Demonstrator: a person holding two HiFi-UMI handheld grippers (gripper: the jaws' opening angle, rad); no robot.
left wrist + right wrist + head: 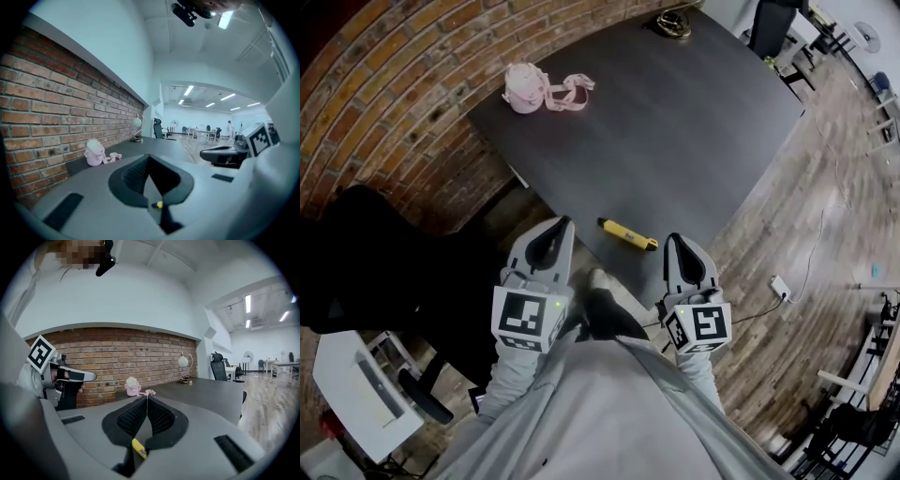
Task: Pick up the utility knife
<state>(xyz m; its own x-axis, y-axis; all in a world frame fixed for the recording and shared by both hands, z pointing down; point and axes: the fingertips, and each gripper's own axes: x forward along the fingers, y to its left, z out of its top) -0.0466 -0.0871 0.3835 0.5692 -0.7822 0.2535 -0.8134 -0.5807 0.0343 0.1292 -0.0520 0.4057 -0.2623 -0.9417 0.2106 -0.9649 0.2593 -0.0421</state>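
The yellow utility knife (pixel 627 234) lies flat on the dark table (pixel 675 122), close to its near edge. My left gripper (pixel 565 223) hovers just left of the knife and my right gripper (pixel 672 240) just right of it, both pointing toward the table. Neither touches the knife. In the left gripper view the left gripper (pixel 149 158) has its pads together and empty, and a bit of the knife (pixel 159 204) shows below them. The right gripper view shows the right gripper (pixel 147 398) shut and empty, with the knife (pixel 139 448) low behind its pads.
A pink pouch with a strap (pixel 527 88) sits at the table's far left by the brick wall (pixel 384 103). A lamp base (pixel 673 23) stands at the far end. Office chairs (pixel 769 28) stand beyond the table, and a dark chair (pixel 356 262) at my left.
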